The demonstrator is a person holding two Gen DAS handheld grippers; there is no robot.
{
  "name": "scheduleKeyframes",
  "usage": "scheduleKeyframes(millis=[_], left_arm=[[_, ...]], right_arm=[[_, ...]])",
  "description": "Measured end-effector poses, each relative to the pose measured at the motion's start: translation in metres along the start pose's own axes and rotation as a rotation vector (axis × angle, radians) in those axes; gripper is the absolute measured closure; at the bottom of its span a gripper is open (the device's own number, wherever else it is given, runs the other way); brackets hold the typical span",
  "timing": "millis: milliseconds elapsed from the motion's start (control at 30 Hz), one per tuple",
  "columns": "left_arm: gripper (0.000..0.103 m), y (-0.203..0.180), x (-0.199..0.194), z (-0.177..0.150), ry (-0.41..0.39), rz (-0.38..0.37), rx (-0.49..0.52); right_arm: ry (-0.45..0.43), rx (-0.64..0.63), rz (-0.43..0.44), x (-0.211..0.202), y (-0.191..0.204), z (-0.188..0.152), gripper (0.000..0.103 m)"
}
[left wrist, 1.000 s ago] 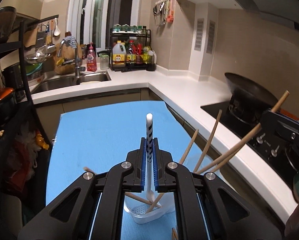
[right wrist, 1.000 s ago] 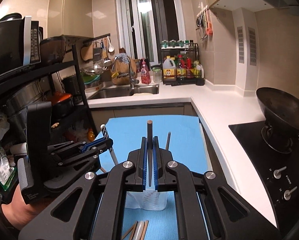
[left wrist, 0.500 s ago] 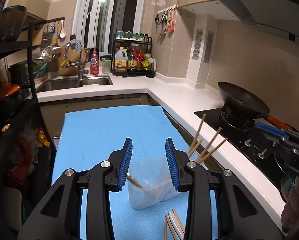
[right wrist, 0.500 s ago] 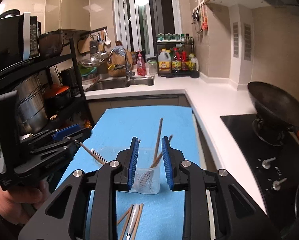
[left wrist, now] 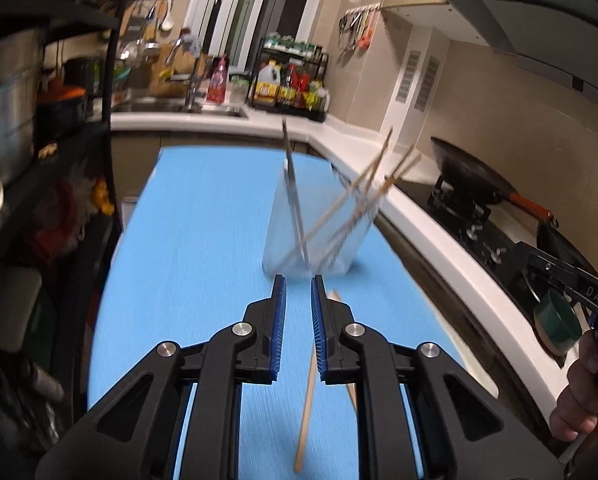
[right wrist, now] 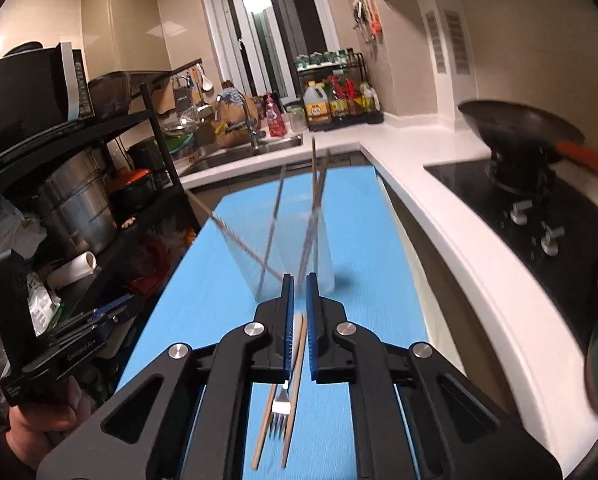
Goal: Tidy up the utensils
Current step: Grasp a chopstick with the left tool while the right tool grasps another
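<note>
Both grippers' jaws, just closing, hold nothing: left gripper [left wrist: 298,284] nearly shut and right gripper [right wrist: 298,280] shut over chopsticks [right wrist: 295,384] and fork [right wrist: 281,408], clear holder [left wrist: 315,232] beyond on blue mat [left wrist: 203,240].

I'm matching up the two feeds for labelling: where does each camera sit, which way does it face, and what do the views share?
Left wrist: on the left gripper, looking forward and down over the blue mat at the clear utensil cup; the right hand with its tool shows at right.
Right wrist: on the right gripper, facing the same way, a fork and chopsticks below its jaws; the left hand shows at lower left.
Shared: mat, cup, sink, wok.
</note>
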State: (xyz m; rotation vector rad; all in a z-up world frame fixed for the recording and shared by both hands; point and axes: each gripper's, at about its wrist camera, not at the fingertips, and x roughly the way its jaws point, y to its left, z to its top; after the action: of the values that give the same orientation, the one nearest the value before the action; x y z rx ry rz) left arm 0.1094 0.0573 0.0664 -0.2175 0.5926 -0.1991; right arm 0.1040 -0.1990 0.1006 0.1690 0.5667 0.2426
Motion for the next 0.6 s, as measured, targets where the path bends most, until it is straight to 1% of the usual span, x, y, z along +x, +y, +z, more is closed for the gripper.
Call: scheduleKeyframes(millis=[100,200,267,333,367,467,600], left_arm=[[0.09,-0.002,0.0,-0.032,0.032,0.005,-0.011],[0.09,-0.004,-0.002,-0.059,0.04,0.006,-0.015],[0.09,-0.006,-0.002,-0.079,0.036,0.035,0.01],[0.09,-0.006,0.004,-0.093,0.062,0.073,0.027],[0.09,-0.005,0.01,-0.097,0.087,0.08,0.022],[0.09,-0.001,0.017,-0.094,0.113,0.052,-0.016],[0.089,0.005,0.027,-0.104,0.163,0.081,-0.009]], right_arm=[[0.022,0.001,-0.004,0.002,0.003,-0.033,0.097],[0.05,-0.012,-0.006,0.01,0.008,-0.067,0.096],[0.089,-0.027,-0.005,0.019,0.011,-0.09,0.094],[0.13,-0.056,-0.01,0.028,0.015,-0.109,0.094],[0.133,-0.066,-0.013,0.029,0.015,-0.116,0.094],[0.131,-0.062,-0.021,0.034,0.013,-0.126,0.094],[0.164,-0.056,-0.013,0.047,0.014,-0.135,0.091]])
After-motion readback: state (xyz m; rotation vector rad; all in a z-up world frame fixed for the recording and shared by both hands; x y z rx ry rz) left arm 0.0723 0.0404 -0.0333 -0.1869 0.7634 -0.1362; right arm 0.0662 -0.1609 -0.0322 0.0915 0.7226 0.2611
